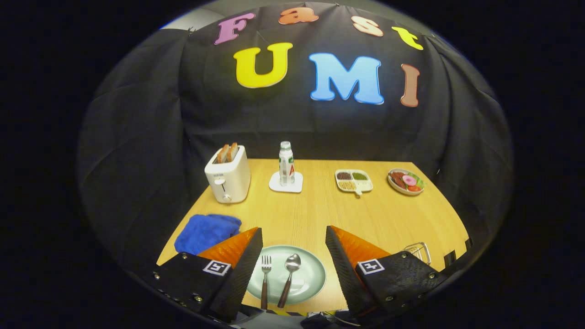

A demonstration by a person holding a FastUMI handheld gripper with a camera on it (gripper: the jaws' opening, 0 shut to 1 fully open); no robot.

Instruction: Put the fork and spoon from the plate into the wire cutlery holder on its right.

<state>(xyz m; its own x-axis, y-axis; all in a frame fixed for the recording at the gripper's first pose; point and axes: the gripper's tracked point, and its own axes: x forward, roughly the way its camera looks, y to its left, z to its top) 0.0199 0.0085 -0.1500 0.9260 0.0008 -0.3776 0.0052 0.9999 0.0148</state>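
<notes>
A pale green plate (311,276) lies on the wooden table near its front edge, between my two fingers and below them. On the plate rest a fork (265,279) and a spoon (289,276), side by side, both with dark wooden handles pointing toward me. The wire cutlery holder (419,251) peeks out to the right of the plate, mostly hidden behind my right finger. My gripper (294,234) is open and holds nothing, hovering above the plate.
A blue cloth (205,232) lies left of the plate. Farther back stand a white toaster (227,176) with toast, a bottle (286,163) on a white coaster, a divided snack tray (353,181) and a food plate (406,181).
</notes>
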